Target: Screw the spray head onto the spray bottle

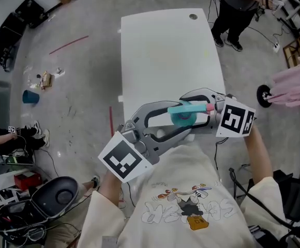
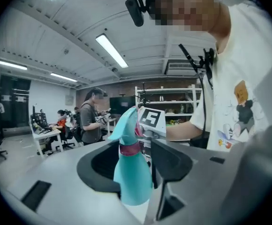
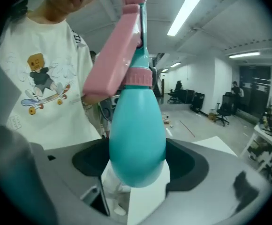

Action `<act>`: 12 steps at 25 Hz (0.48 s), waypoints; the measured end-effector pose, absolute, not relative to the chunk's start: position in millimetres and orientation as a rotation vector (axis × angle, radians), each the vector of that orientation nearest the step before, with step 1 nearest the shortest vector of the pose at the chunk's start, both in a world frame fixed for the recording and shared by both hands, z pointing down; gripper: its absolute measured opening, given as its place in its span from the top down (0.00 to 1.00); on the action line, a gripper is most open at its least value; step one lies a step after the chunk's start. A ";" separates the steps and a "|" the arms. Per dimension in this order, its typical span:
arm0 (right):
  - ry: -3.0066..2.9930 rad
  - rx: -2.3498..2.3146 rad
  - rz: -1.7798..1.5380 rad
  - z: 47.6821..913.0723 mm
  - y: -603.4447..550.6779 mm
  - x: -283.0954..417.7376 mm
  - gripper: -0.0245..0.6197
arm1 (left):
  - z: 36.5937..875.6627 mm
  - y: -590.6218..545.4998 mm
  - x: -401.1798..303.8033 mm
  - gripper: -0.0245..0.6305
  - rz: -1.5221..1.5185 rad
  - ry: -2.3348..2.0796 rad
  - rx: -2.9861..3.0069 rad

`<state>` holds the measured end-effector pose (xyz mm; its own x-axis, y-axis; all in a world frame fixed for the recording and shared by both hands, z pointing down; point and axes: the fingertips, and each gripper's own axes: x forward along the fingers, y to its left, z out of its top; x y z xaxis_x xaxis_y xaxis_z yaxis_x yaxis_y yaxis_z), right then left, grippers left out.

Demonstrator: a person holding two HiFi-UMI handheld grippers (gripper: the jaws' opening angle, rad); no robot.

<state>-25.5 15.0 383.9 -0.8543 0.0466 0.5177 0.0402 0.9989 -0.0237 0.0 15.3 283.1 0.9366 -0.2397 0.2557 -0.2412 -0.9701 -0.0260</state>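
Two hand-held grippers meet on a teal spray bottle (image 1: pixel 181 115) held in the air above the near end of the white worktop (image 1: pixel 160 56), just in front of the person's cream printed shirt (image 1: pixel 183 211). The left gripper (image 2: pixel 131 168) comes in from the bottle's rounded base, its jaws set fairly narrow and closed against either side of the teal body. The right gripper (image 3: pixel 138 168) reaches in from the opposite end, its jaws likewise clasping the fat part of the body, with the spray head (image 3: pixel 122 55) and its pink trigger lying back toward that gripper's camera. The head sits on the bottle's neck, its pink collar (image 3: pixel 138 76) down against the top of the body; how far it is screwed home cannot be told. Seen from the head view, the bottle lies nearly level, base to the left and head to the right, beside the right gripper's marker cube (image 1: pixel 236 119). A bystander (image 1: pixel 238 9) stands off the worktop's far right corner, and a blue cup (image 1: pixel 30 96) sits on the floor well beyond its left edge.
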 end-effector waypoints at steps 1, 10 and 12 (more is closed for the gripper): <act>-2.589 0.009 0.033 386.3 6.4 -25.3 0.38 | 282.9 9.4 -2.6 0.65 0.376 -0.487 3.052; -2.483 0.658 0.098 392.5 -46.1 -34.0 0.38 | 297.9 -35.3 -32.5 0.65 0.171 -1.341 2.585; -2.445 0.768 0.084 393.5 -51.8 -36.5 0.38 | 301.4 -40.0 -36.5 0.65 0.184 -1.388 2.551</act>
<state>-36.5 -51.8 393.5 -0.6731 -0.5069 0.5385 -0.5427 0.8332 0.1060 -36.5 -40.0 301.4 0.5432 -0.8105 0.2193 -0.8396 -0.5243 0.1419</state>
